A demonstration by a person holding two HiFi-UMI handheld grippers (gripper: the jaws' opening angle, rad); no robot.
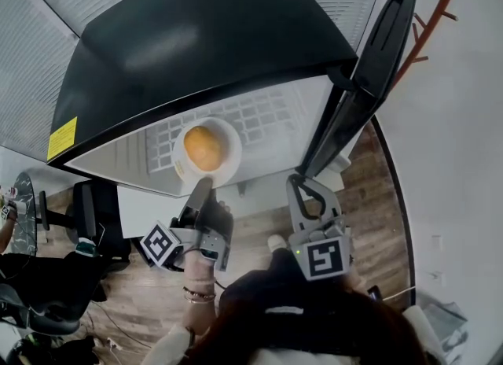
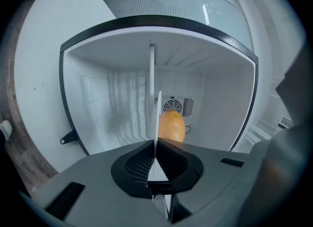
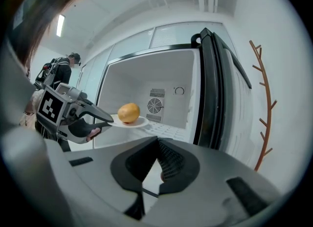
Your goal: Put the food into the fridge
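A yellow-orange round piece of food [image 1: 204,148] lies on a small white plate [image 1: 229,165]. My left gripper [image 1: 200,188] is shut on the plate's near rim and holds it level inside the open fridge [image 1: 204,33], just above the white wire shelf [image 1: 263,116]. The left gripper view shows the plate [image 2: 157,116] edge-on between the pads, with the food [image 2: 172,127] behind it. In the right gripper view the left gripper [image 3: 105,120], plate [image 3: 140,122] and food [image 3: 128,112] appear at the fridge opening. My right gripper [image 1: 301,182] hangs shut and empty beside the door's lower edge.
The black fridge door [image 1: 369,64] stands open to the right, close to my right gripper [image 3: 157,142]. A fan grille [image 3: 155,104] is on the fridge's back wall. A person [image 3: 61,74] stands far left. A brown branch-shaped coat rack [image 3: 264,103] is on the right wall.
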